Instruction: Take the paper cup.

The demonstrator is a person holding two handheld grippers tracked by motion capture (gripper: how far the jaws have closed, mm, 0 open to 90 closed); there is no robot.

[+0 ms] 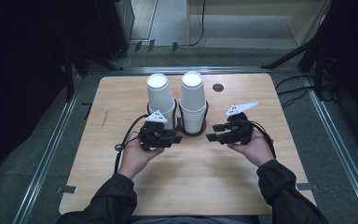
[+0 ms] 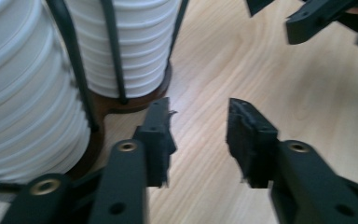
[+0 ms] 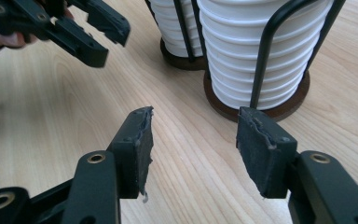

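You're at the start: both claws hover low over the table (image 1: 191,186), just in front of the two cup stacks, nothing picked yet. L stack (image 1: 161,95) and R stack (image 1: 193,100) stand side by side in wire racks, mid-table toward the far edge, rims down. L claw (image 1: 177,138) sits at the foot of the L stack, jaws at a narrow gap w/ nothing between. R claw (image 1: 213,136) sits just right of the R stack's base, jaws also part-open and empty. Next move, I'd say: pick one stack, go up to its top cup, open wider than the cup wall and lift straight up so the rack wires don't snag. The L rack's base is hidden behind your L claw from above. Both claw views cut off the stack tops, and the L one is blurred. A small dark round spot (image 1: 218,87) near the far edge: can't tell what it is.
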